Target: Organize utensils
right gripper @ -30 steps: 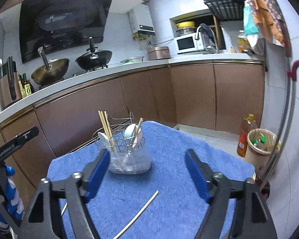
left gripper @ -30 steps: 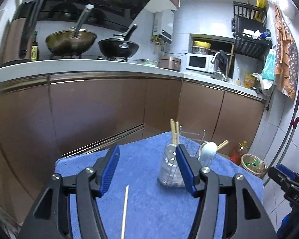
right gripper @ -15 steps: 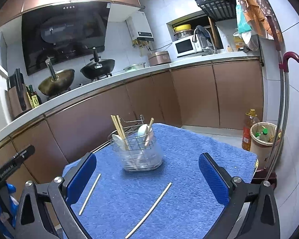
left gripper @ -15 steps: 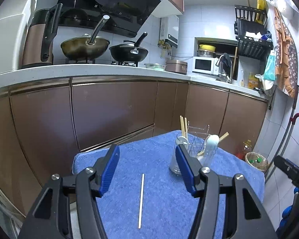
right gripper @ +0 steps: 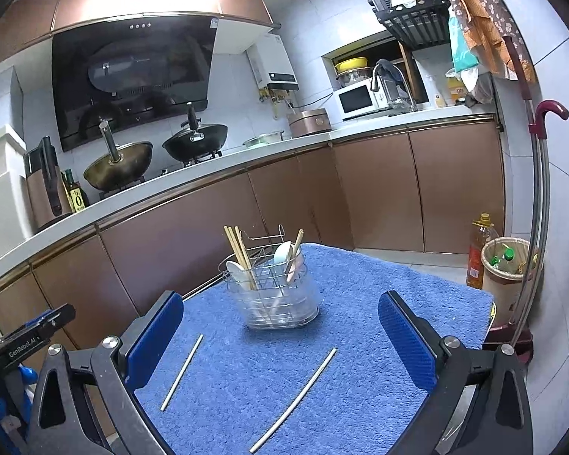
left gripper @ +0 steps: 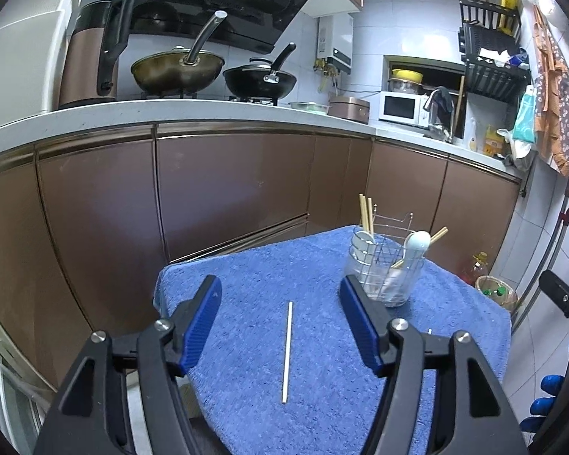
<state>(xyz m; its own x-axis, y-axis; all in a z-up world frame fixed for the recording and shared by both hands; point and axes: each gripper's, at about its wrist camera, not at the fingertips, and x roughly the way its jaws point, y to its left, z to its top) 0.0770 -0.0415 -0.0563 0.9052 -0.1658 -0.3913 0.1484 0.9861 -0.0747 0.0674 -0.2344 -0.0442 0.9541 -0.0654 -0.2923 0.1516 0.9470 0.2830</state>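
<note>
A clear utensil holder [left gripper: 385, 276] [right gripper: 273, 295] with a wire insert stands upright on the blue towel [left gripper: 246, 276] [right gripper: 360, 276]; chopsticks and white spoons stick out of it. One loose chopstick [left gripper: 287, 352] lies flat on the towel in the left wrist view, below my left gripper [left gripper: 278, 292], whose jaws are opening with nothing gripped. The right wrist view shows two loose chopsticks, a left one [right gripper: 182, 371] and a right one [right gripper: 294, 394]. My right gripper [right gripper: 280, 303] hangs wide open above them, short of the holder, holding nothing.
Brown cabinets [left gripper: 227, 189] and a counter with two woks [right gripper: 117, 167] run behind the table. A bin with bottles [right gripper: 506, 265], an oil bottle [right gripper: 480, 246] and a red-handled cane [right gripper: 542, 121] stand right of the table. The towel's edges drop off left and right.
Both grippers have drawn back from the holder, so it looks smaller. The right jaws spread much wider, the left slightly. A second loose chopstick came into the right wrist view.
</note>
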